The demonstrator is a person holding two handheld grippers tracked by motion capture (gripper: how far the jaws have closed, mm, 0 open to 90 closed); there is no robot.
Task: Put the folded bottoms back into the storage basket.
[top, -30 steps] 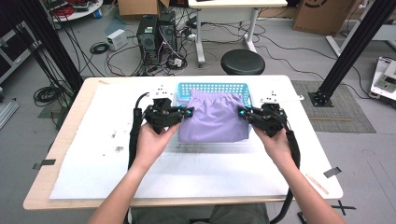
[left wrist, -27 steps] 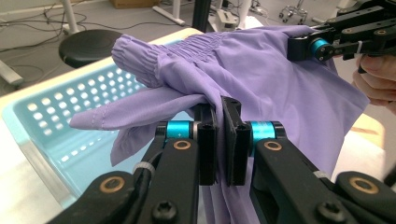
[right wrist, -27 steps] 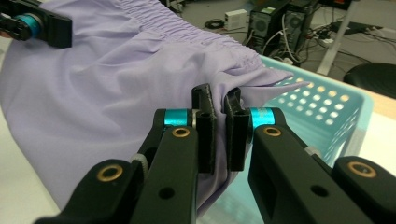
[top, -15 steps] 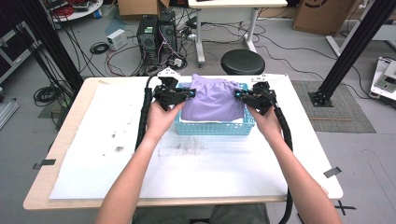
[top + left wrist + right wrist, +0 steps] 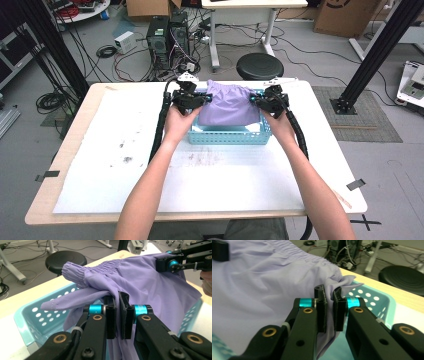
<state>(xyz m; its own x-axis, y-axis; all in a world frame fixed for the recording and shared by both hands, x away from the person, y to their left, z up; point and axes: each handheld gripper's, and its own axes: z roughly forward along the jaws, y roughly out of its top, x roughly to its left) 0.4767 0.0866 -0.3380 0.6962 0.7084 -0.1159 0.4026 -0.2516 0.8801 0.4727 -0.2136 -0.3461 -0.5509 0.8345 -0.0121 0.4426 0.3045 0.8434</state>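
In the high view, a soft lilac woven-fabric garment with a gathered elastic waistband (image 5: 232,104) is stretched between two black two-jaw grippers in the upper centre of the frame, directly above a rectangular turquoise plastic basket with perforated walls (image 5: 229,136). The garment's lower part hangs down into the basket, while its puckered waistband edge runs along the far side. The left gripper (image 5: 199,99), at the garment's left edge, is clamped on the cloth: in the left gripper view its flat black pads (image 5: 110,315) stand nearly together with a fold of the thin, smooth fabric pinched between them, and the material drapes in loose creases to both sides. The right gripper (image 5: 256,100), at the garment's right edge, also grips the cloth; in the right gripper view a bunched fold passes between its pads (image 5: 322,308), and the jaws have just been opening slightly, with the fabric between them and pressed by the pads. The basket's side walls carry rows of round holes, and its rim is smooth and rounded. It rests on a white, matte sheet with dark smudges (image 5: 125,165), which covers a pale wooden table top (image 5: 65,150). Beyond the table's far edge, in the upper centre of the high view, a round black padded stool (image 5: 259,66) stands on the grey floor.
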